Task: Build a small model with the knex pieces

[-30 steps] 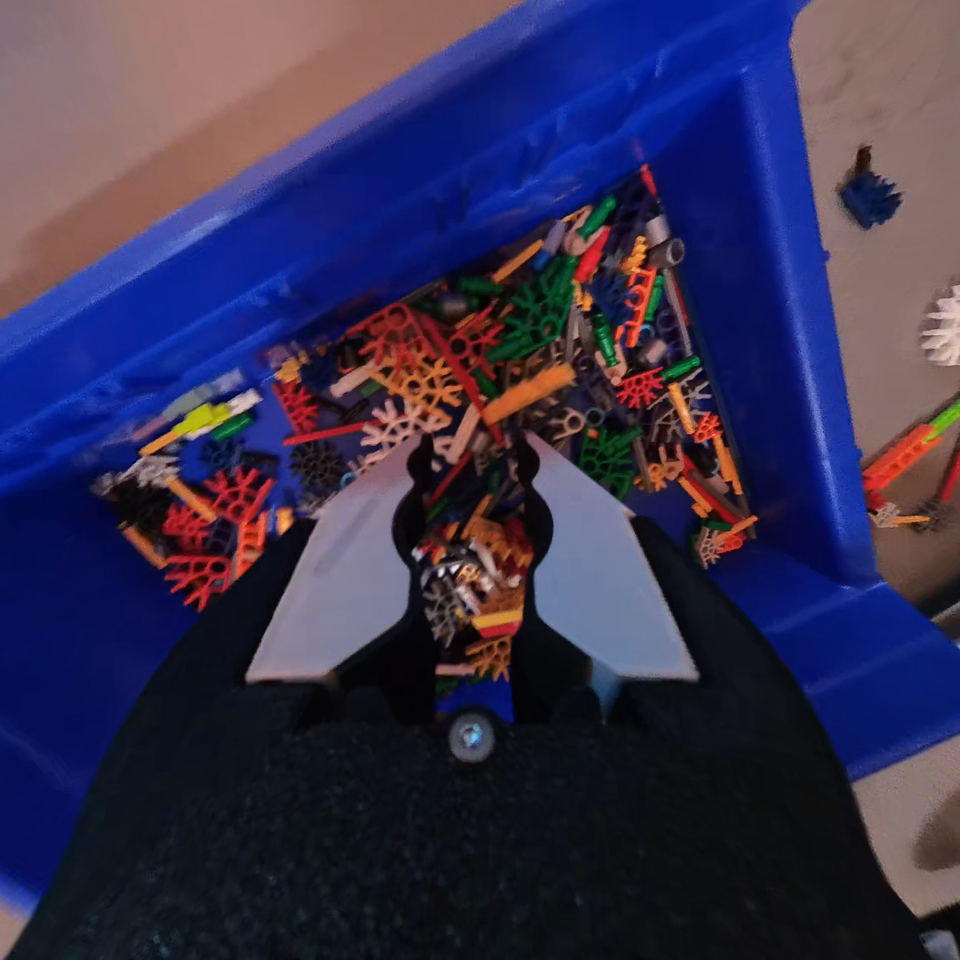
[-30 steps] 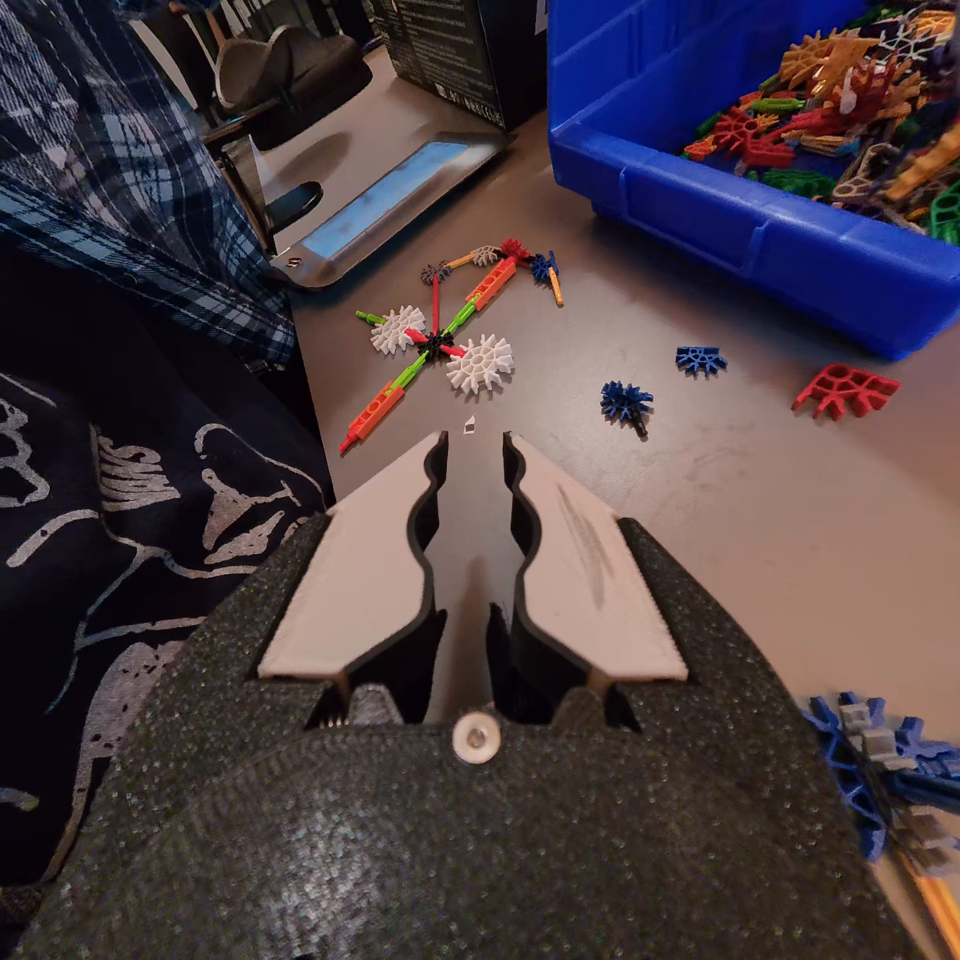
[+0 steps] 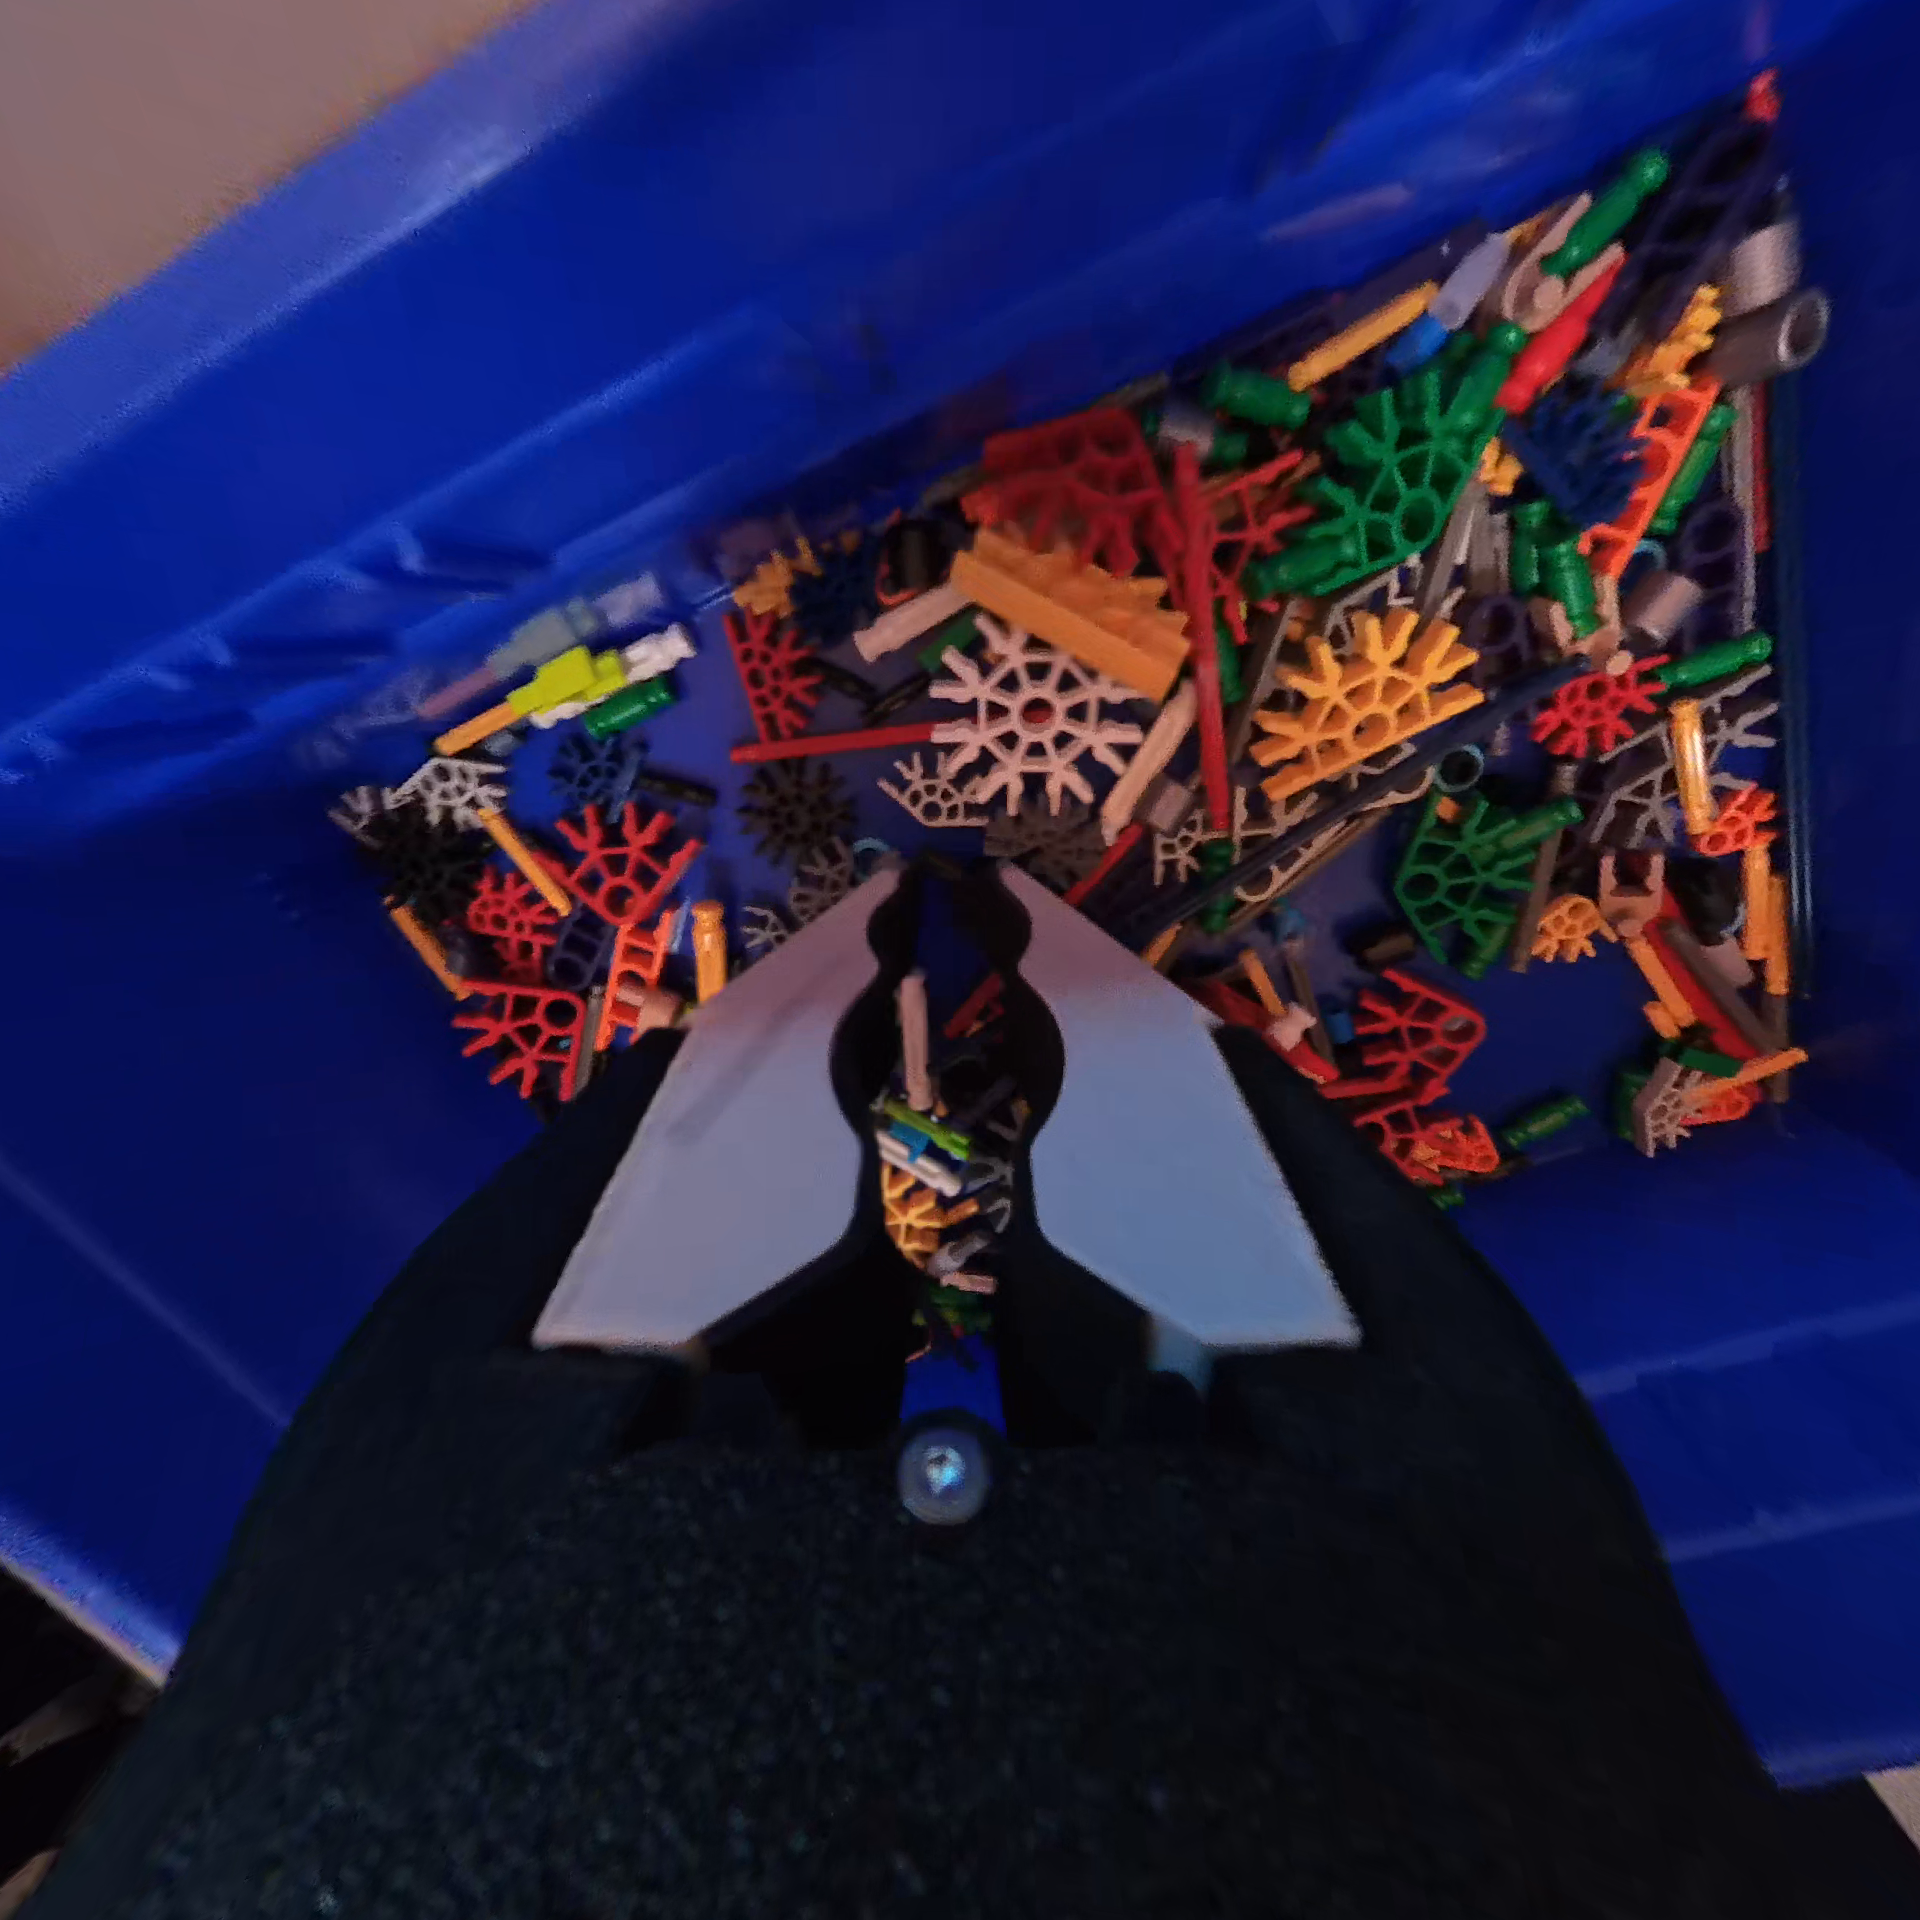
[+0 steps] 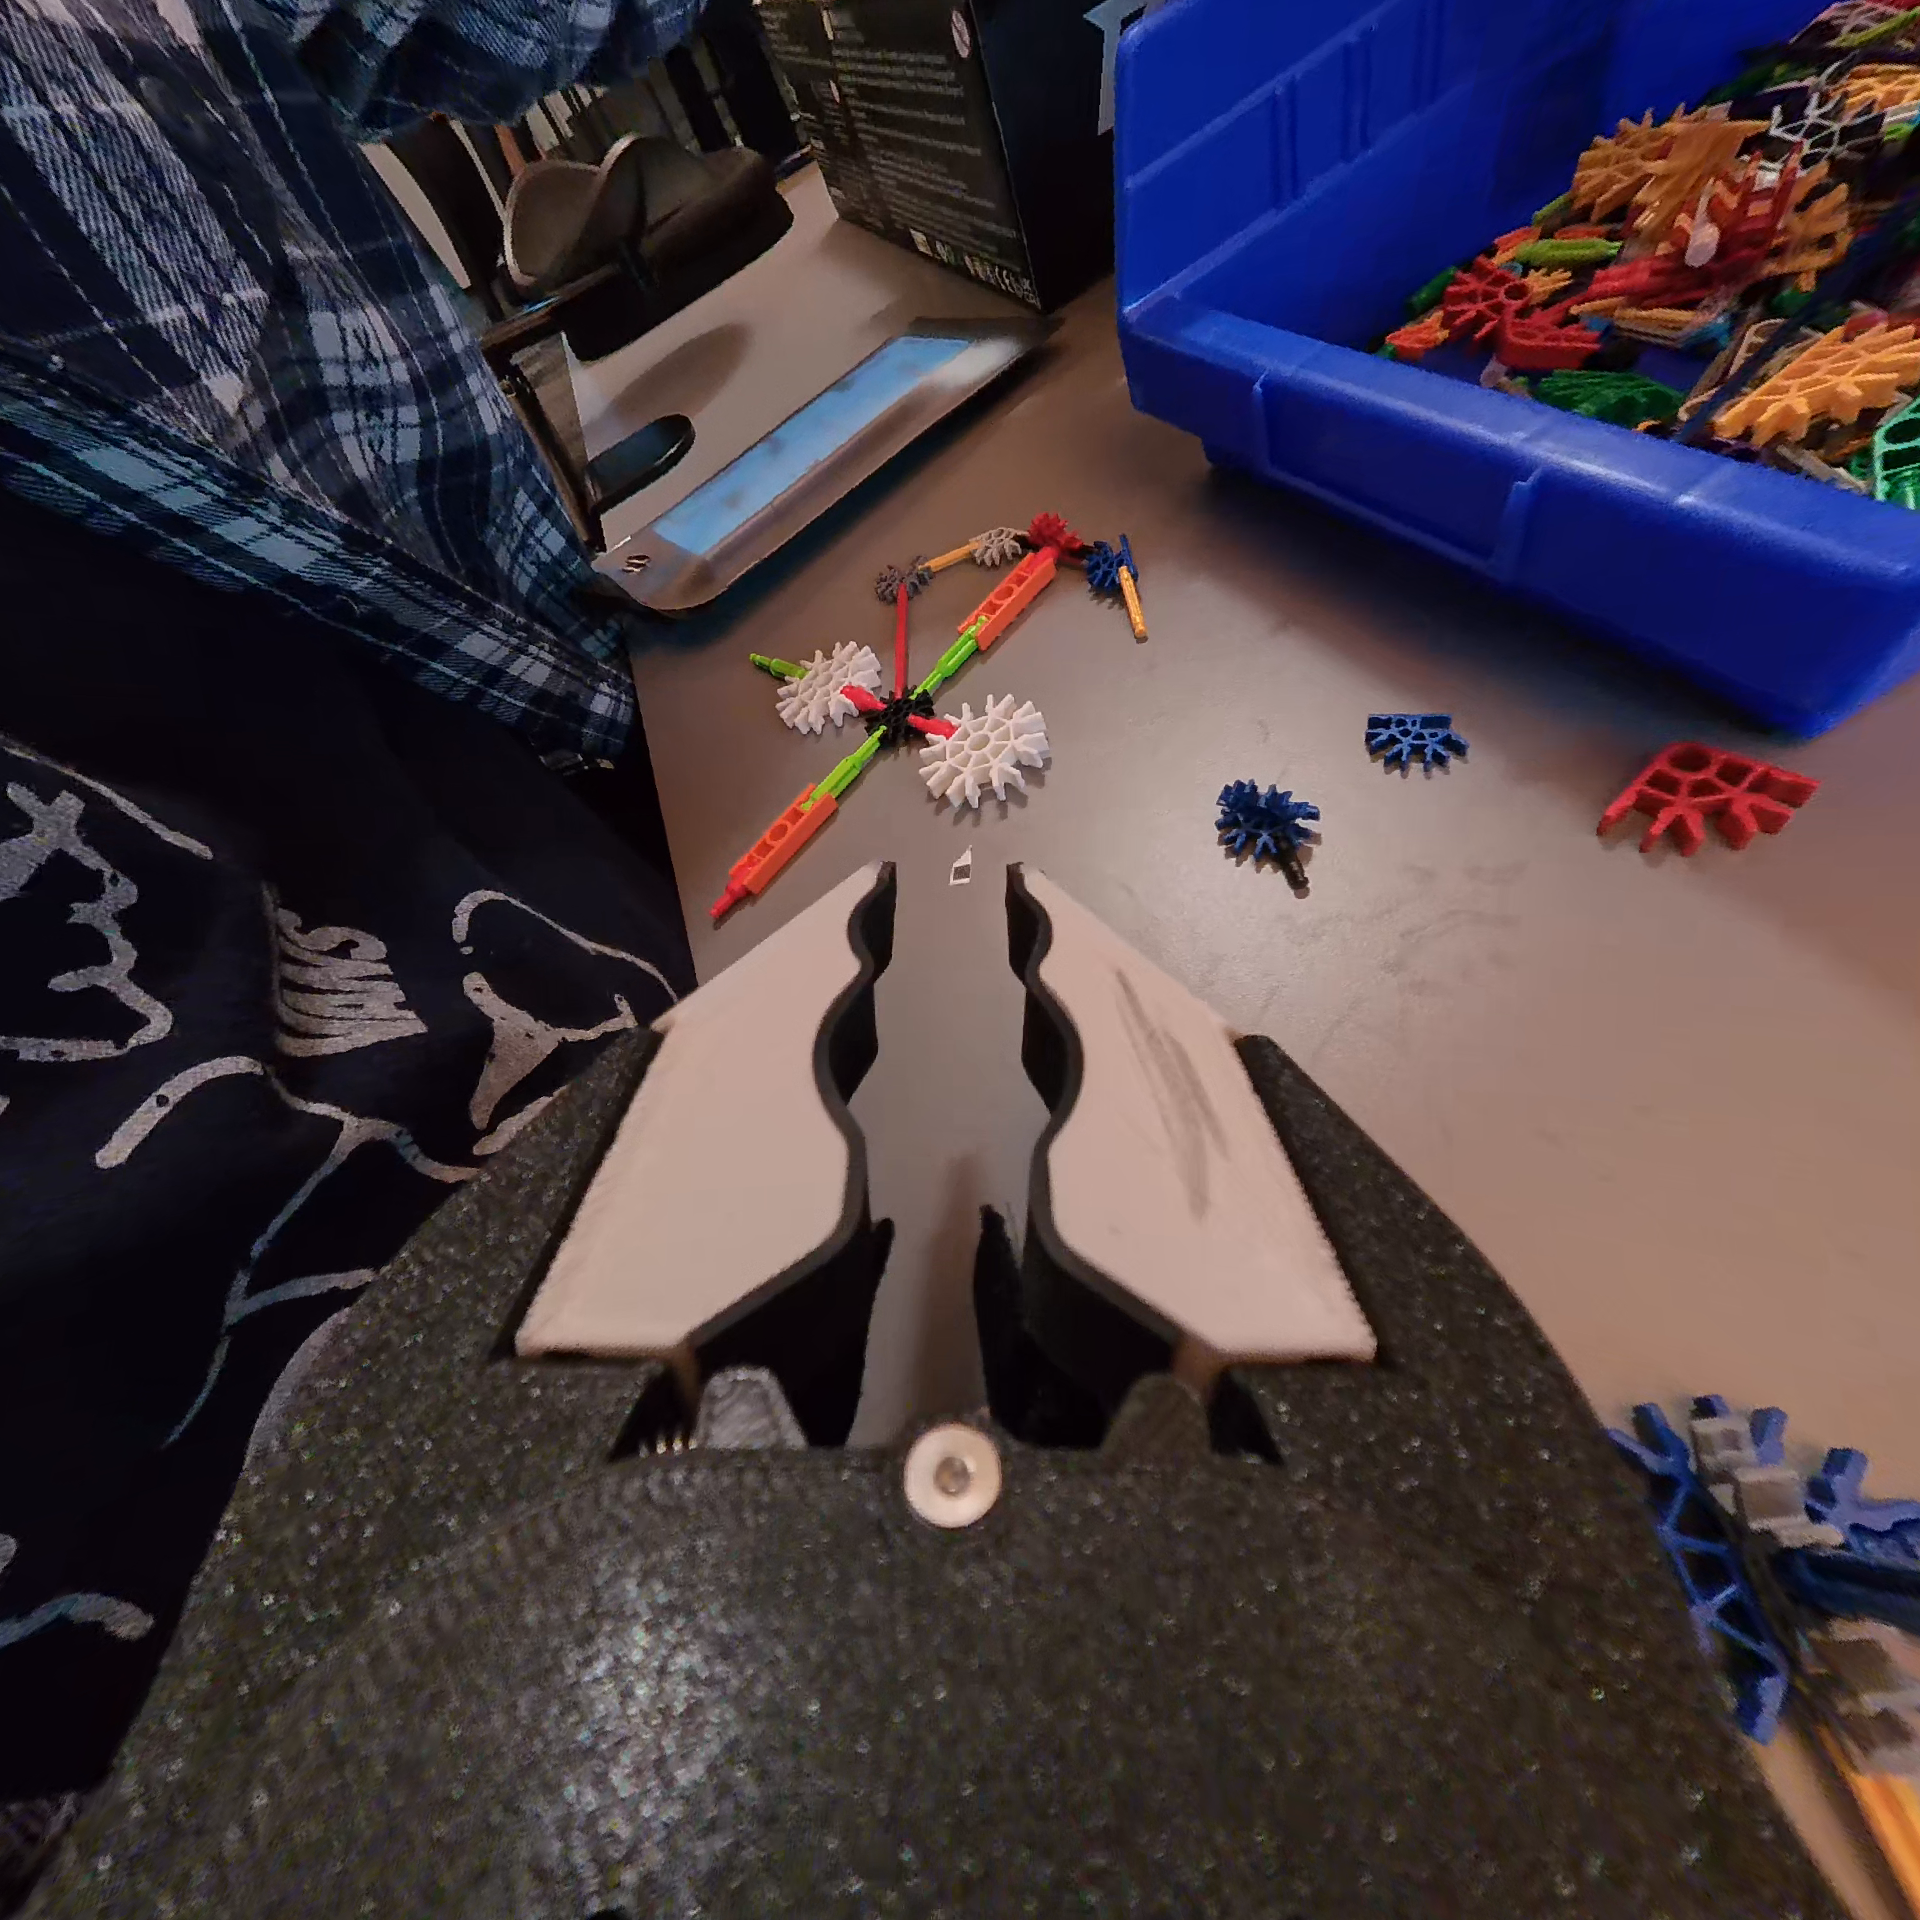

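Blue plastic bin (image 3: 436, 436) is full of bright toy building pieces (image 3: 1195, 675); the left tool (image 3: 948, 878) hangs low over them, nearly closed and holding nothing. Right tool (image 4: 951, 868), a little open and empty, hovers above the grey tabletop (image 4: 1507, 1039) near a small white bit (image 4: 961, 864)

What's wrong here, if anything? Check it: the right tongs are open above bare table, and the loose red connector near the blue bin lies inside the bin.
One error. In the right wrist view the red connector lies on the table, outside the blue bin. The right tongs are indeed open above bare table.
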